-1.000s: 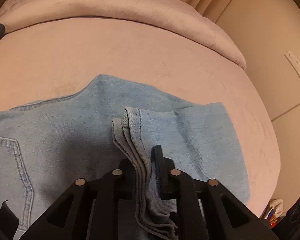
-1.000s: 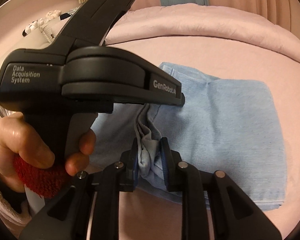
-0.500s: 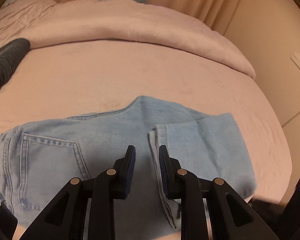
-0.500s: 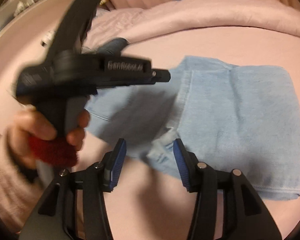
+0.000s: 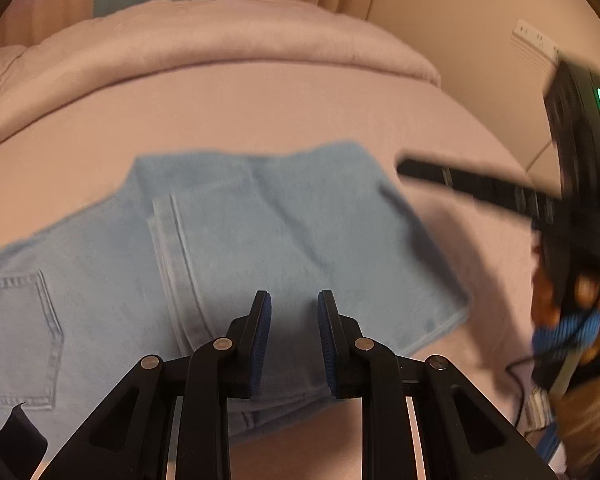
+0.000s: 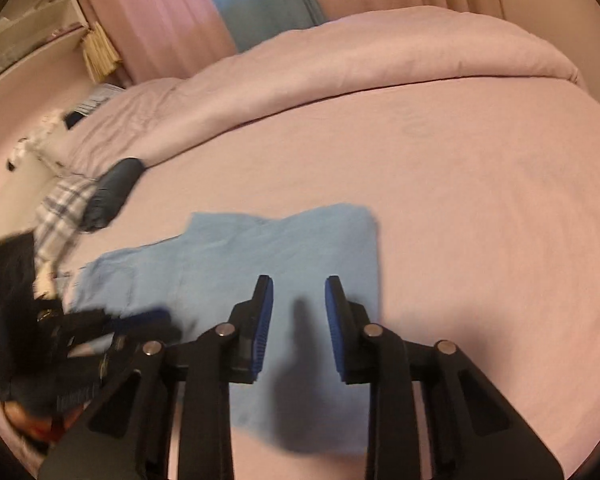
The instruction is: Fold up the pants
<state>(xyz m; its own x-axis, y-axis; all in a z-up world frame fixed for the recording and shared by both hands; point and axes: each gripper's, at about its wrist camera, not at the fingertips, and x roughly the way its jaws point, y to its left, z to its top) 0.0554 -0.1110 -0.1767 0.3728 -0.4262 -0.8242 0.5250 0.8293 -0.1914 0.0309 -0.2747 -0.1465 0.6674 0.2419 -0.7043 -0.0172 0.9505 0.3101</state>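
Left gripper point(image 5: 294, 306) hangs above the near part of the folded pants point(image 5: 260, 240); jaws slightly parted, blue pads clear of the cloth, nothing between them — released.

Right gripper point(image 6: 299, 296) sits over the near-right portion of the pants point(image 6: 284, 256); its jaws are closing, with only air between the pads and the denim lying below, ungrasped. Its shadow falls on the cloth just under the jaws.

Pants: light blue denim, lying flat on the pink bed sheet point(image 5: 260, 112), legs folded across so a hem band point(image 5: 168, 240) runs near-to-far down the middle. Back pocket point(image 5: 20, 320) at the left end. Right fold edge is straight, its near corner close to the bed's near edge.

Right of the pants, a strip of bare sheet, then the other gripper, motion-blurred, in the left wrist view.

Beyond the pants, a wide bare stretch of sheet, open on all sides. At its far-left margin a dark rolled garment point(image 6: 116, 188) and plaid fabric point(image 6: 60, 216). Far edge: a rolled pink duvet point(image 6: 340, 64) spanning the bed; curtains point(image 6: 160, 12) behind.
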